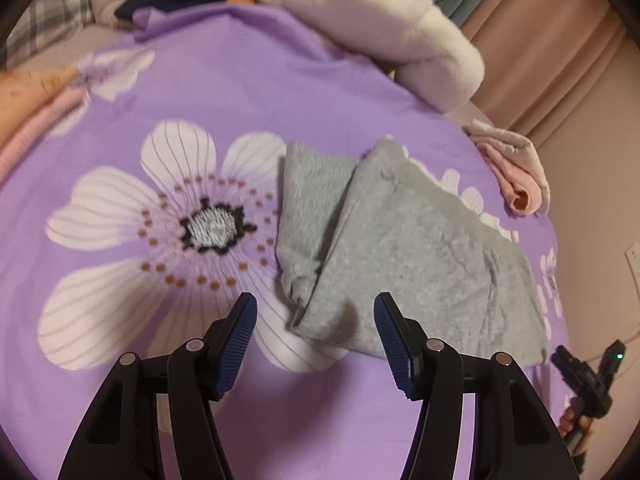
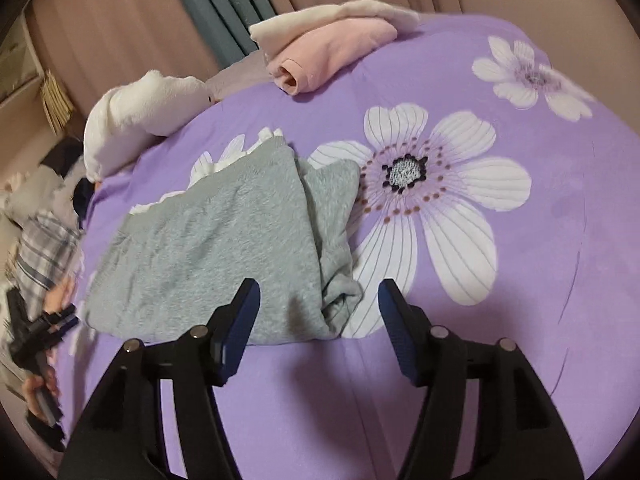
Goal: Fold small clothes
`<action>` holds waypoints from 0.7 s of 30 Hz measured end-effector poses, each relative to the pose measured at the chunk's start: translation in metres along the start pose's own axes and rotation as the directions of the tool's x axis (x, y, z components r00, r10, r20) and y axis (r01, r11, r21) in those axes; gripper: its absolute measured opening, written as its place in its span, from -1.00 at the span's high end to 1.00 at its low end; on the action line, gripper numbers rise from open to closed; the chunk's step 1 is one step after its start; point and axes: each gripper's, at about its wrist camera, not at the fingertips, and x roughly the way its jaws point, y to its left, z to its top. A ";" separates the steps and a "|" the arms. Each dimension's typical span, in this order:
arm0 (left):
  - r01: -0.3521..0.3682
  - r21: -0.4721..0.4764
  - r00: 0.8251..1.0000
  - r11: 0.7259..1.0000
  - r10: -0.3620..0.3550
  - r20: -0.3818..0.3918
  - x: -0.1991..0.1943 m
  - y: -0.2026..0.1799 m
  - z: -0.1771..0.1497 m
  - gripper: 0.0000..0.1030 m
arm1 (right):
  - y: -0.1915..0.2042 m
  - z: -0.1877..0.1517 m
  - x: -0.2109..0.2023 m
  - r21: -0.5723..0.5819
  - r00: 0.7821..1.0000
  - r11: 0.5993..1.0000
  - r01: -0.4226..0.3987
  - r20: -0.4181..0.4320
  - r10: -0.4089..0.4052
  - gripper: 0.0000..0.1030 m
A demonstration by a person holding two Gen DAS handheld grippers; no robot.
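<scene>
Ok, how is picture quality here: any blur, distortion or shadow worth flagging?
Left wrist view: strong fisheye bending, slight motion blur on the grey garment, soft shadow at its near corner. Right wrist view: same bending, left edge smeared, sheet evenly lit, no glare.

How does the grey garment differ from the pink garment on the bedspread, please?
The grey garment lies flat, folded over on itself near the big printed flower; the pink garment sits bunched, with one end rolled, at the far edge. White trim peeks from under the grey one; a cream cloth drapes over the pink one. Both rest on the purple bedspread.
</scene>
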 end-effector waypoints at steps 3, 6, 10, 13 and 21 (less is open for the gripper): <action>0.034 -0.039 0.999 0.999 -0.035 -0.030 0.013 0.002 -0.004 -0.15 | -0.004 -0.002 0.018 0.023 0.999 1.000 0.009 -0.036 -0.009 -0.10; 0.002 -0.043 0.999 0.999 -0.003 -0.043 0.023 0.001 -0.008 0.02 | -0.008 -0.007 0.031 0.050 0.997 0.999 -0.005 -0.073 0.009 0.34; -0.057 0.006 0.998 0.998 0.057 -0.040 0.021 0.000 -0.009 0.20 | -0.007 -0.006 0.031 0.034 0.997 0.999 -0.002 -0.071 0.004 0.48; -0.104 0.031 0.994 0.994 0.105 -0.028 0.016 0.003 -0.012 0.20 | -0.013 -0.006 0.030 0.068 0.997 0.998 -0.018 -0.073 0.023 0.50; -0.211 0.154 0.977 0.965 0.215 -0.008 -0.011 -0.012 -0.027 0.18 | 0.005 -0.009 -0.006 0.019 1.000 1.000 0.024 -0.007 -0.024 0.31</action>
